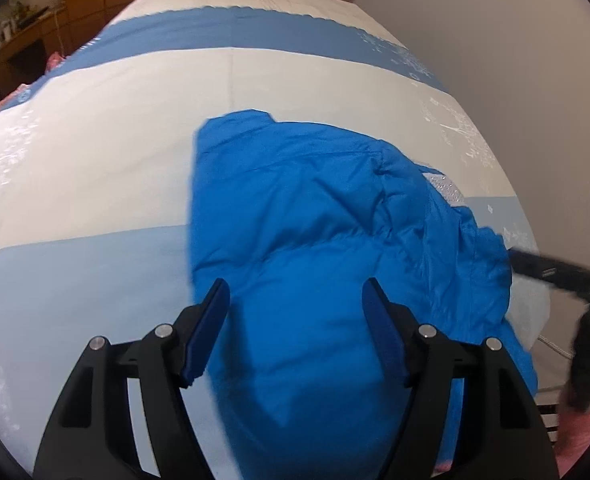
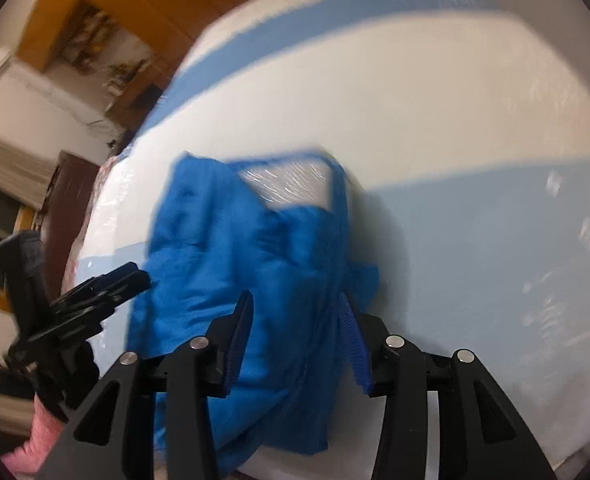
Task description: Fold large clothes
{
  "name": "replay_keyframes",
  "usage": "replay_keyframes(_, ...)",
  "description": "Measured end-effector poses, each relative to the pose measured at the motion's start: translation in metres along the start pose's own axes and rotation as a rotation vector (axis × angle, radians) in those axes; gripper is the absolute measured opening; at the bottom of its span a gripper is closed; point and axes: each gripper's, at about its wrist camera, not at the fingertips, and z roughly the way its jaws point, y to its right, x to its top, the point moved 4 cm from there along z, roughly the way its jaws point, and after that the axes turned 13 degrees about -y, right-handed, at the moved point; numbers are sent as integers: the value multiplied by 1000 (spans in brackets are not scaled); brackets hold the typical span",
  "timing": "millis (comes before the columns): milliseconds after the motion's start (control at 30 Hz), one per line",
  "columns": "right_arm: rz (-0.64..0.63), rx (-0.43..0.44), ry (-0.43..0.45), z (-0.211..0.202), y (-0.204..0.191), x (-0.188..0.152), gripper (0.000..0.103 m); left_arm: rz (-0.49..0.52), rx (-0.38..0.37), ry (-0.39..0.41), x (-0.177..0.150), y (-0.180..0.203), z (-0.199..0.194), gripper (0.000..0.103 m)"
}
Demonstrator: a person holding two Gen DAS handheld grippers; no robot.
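White and blue striped bedding covers the bed beneath me. On it, near the edge closest to me, lies the bright blue jacket, folded into a thick bundle. My left gripper hangs over it, jaws apart. My right gripper also stands apart, holding nothing, the jacket below it.

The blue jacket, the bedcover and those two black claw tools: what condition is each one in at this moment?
Blue jacket: lying partly folded and bunched on the bed, silvery lining showing at one edge.
Bedcover: spread flat under the jacket.
Left gripper: open, over the jacket, holding nothing.
Right gripper: open, jacket cloth between its fingers but not pinched.
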Motion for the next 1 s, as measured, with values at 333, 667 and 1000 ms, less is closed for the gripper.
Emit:
replay_keyframes(333, -257, -61, -174, 53, -76, -31, 39, -8, 27, -12, -36, -11, -7, 68)
replay_keyframes(667, -141, -75, -201, 88, -28, -72, 32, 47, 0, -44, -52, 6, 20, 73)
replay_keyframes(1000, -118, -49, -181, 83, -27, -76, 34, 63, -41, -89, -43, -2, 21, 75)
